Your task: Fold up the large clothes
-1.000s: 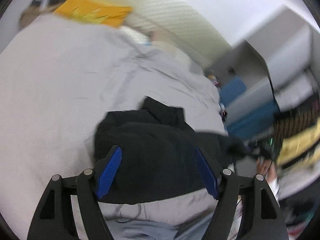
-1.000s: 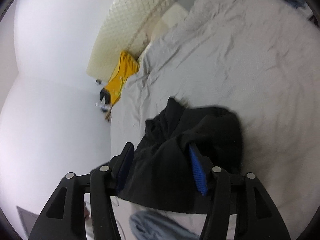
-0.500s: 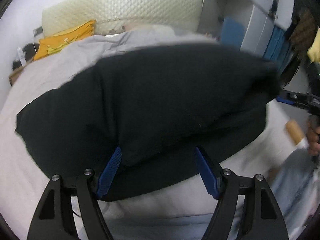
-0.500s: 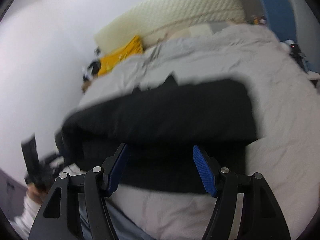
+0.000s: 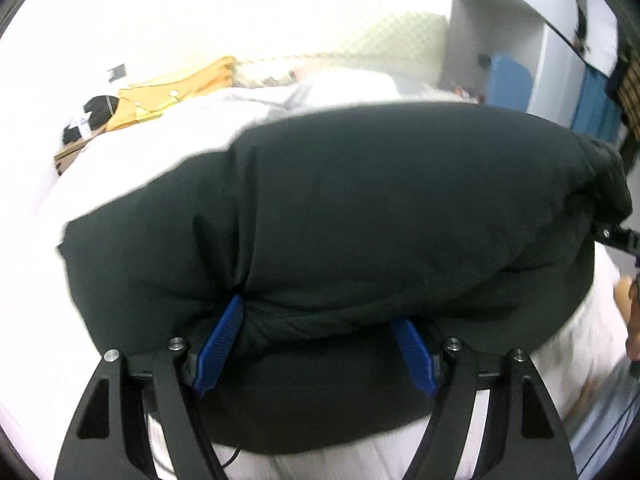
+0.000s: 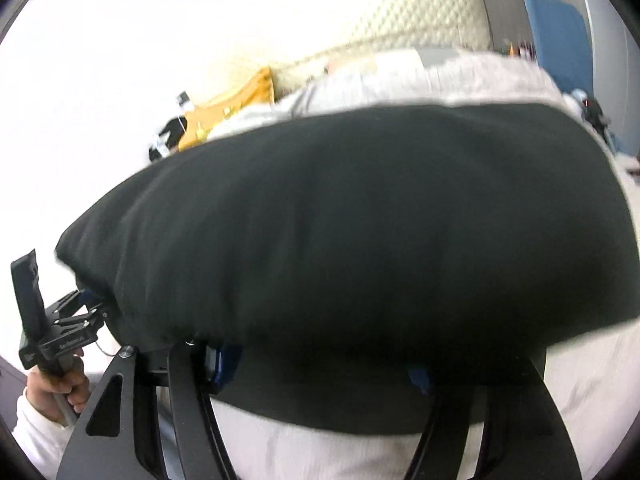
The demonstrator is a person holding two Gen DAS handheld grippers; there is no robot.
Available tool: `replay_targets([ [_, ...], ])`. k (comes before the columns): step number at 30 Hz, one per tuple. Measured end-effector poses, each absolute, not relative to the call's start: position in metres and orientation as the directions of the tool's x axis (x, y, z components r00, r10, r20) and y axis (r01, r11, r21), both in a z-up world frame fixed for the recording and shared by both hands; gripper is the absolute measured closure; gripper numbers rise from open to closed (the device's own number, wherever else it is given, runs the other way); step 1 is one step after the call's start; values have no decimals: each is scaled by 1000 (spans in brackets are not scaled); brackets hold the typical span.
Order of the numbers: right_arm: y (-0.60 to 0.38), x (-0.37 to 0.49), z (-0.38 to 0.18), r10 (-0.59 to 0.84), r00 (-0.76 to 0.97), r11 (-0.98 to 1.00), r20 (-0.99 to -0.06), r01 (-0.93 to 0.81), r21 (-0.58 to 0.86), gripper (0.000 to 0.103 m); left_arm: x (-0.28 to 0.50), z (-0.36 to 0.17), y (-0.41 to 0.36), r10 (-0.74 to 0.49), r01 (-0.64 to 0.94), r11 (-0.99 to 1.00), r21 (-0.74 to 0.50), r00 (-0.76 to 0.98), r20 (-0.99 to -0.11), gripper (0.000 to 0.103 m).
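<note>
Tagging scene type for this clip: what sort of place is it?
Most likely a bedroom: a black garment lies on a bed with grey bedding, a padded cream headboard behind it, and white shelving beside.

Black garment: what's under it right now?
Under the black garment shows the pale bedsheet, seen around its edges. Whatever lies directly beneath the bundle is covered. The right gripper is mostly hidden by its overhang.

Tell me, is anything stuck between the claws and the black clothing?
No. The black garment itself bulges between the blue pads of the left claw, and its fold drapes over the right claw. Under it there is only the pale bedsheet.
</note>
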State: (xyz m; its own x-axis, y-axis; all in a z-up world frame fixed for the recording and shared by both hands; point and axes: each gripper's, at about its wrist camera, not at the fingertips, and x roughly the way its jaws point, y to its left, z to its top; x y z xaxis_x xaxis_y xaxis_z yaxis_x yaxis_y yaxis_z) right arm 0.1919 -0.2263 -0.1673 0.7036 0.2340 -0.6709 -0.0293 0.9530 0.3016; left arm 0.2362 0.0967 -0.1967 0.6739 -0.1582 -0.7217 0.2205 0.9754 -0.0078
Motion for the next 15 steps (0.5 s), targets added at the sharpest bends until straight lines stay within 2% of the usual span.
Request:
replay_targets([
  [8, -227, 260, -141, 203, 754, 960, -624, -26, 280, 37, 308, -164, 76, -84, 151, 987, 50, 762, -642, 26],
  [15, -223, 325, -158, 148, 758, 972, -635, 5, 233, 37, 379, -167, 73, -39, 91, 995, 48, 766, -642, 27],
])
